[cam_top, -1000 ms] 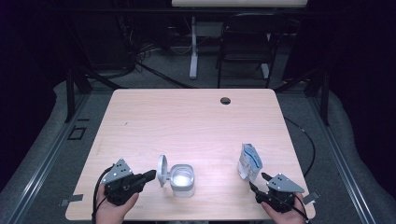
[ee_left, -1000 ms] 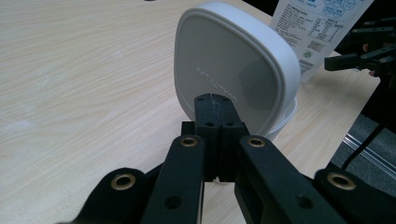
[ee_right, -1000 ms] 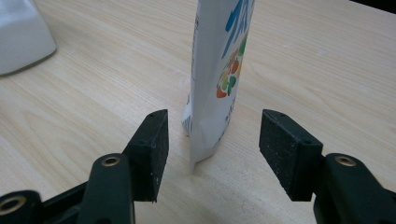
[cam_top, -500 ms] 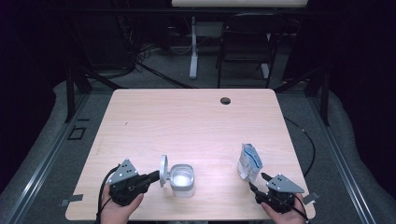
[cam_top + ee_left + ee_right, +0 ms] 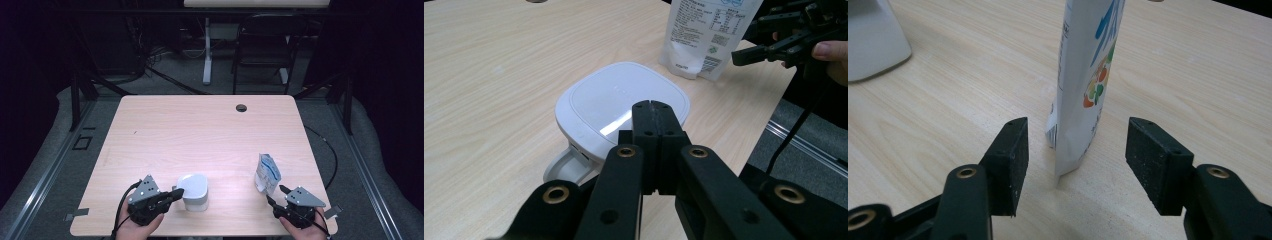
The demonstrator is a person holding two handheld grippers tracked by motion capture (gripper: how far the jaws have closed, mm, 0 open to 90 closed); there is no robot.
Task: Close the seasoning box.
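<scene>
A white, rounded box (image 5: 195,191) sits near the table's front edge with its lid down; in the left gripper view the box (image 5: 621,97) has a small latch at its near side. My left gripper (image 5: 175,193) is shut and empty, and its tips (image 5: 654,107) lie over the near edge of the lid. A printed white pouch (image 5: 266,173) stands upright at the front right. My right gripper (image 5: 276,194) is open just in front of it. In the right gripper view the pouch (image 5: 1087,75) stands between and slightly beyond the gripper (image 5: 1075,137), untouched by its jaws.
The wooden table (image 5: 200,130) has a round cable hole (image 5: 241,107) at the back. A chair (image 5: 260,50) and a desk leg stand beyond it on the dark floor. Both hands are at the table's front edge. The right gripper (image 5: 749,52) appears beside the pouch (image 5: 706,35).
The box's lid, which stood upright, now lies shut on the box. My left gripper has moved right, up against the box. The right gripper and the pouch have not moved.
</scene>
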